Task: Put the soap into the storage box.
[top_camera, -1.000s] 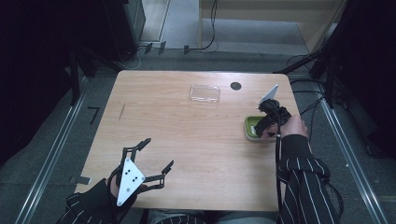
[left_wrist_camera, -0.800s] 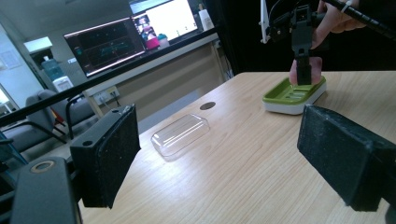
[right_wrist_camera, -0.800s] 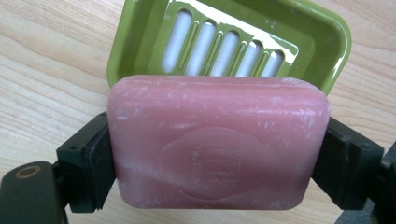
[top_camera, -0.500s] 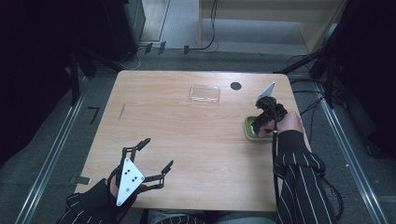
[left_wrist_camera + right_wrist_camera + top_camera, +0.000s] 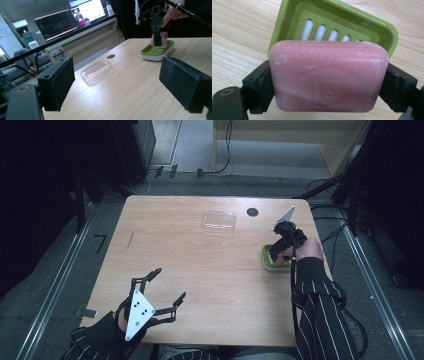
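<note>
**Soap held over the dish at the right edge of the bench**

At the right side of the high view, the right tongs [image 5: 278, 251] point down over a green soap dish [image 5: 270, 263] that sits on the wooden bench [image 5: 210, 265] near its right edge. The right gripper view looks straight down on a pink bar of soap [image 5: 328, 75], clamped by its two short ends between the black pads [image 5: 263, 87]; the dish [image 5: 287, 22], with its row of white slots, lies right behind the bar in the upper part of that frame. In the left gripper view, upper right, the bar [image 5: 163, 37] stands on edge in the dish [image 5: 157, 51], whether resting on the dish or just above it cannot be told.

Lower left in the high view, the left tongs [image 5: 167, 290] hang over the near edge of the bench with their jaws spread wide and nothing between them, well apart from the dish. A clear plastic lid [image 5: 219, 220] lies flat toward the top middle of the bench, beside a small dark round hole [image 5: 252, 212].
</note>
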The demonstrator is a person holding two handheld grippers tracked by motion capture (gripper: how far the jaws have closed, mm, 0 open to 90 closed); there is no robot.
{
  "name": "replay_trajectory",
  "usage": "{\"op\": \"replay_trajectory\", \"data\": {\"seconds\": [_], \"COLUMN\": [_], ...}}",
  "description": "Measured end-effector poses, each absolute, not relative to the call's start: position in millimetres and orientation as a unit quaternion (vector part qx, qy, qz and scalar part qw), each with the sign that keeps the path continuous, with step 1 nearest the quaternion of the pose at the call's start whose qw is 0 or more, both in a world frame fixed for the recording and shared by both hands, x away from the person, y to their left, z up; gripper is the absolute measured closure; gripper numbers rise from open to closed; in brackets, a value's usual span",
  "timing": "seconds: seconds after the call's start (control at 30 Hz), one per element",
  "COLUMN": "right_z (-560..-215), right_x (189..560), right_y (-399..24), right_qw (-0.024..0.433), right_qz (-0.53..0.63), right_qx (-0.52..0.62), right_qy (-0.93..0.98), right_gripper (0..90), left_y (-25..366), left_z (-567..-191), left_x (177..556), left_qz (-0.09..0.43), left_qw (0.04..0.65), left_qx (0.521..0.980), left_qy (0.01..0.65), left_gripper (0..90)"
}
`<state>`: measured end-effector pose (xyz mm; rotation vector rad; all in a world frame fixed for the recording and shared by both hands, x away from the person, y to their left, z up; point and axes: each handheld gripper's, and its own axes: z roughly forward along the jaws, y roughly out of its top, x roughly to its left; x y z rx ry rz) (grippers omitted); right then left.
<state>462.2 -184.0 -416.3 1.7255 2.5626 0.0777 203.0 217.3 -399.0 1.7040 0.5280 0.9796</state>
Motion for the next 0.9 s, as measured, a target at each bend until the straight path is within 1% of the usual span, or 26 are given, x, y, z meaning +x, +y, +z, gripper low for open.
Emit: {"op": "replay_trajectory", "data": {"seconds": [0.4, 0.6, 0.9], "right_z": [-429, -430, -439], "right_x": [472, 474, 481], "right_y": [-189, -184, -184], "right_qw": [0.012, 0.014, 0.004], "right_qz": [0.026, 0.024, 0.021], "right_qx": [0.575, 0.574, 0.586], "right_qy": [0.818, 0.819, 0.81], "right_gripper": [13.7, 13.7, 13.6], "left_y": [217, 217, 217], "left_z": [-399, -399, -399], "left_x": [203, 203, 203], "left_qz": [0.41, 0.41, 0.41], "left_qw": [0.525, 0.524, 0.523], "left_qx": [0.713, 0.714, 0.714], "left_qy": [0.22, 0.218, 0.218], "left_gripper": [13.6, 13.6, 13.6]}}
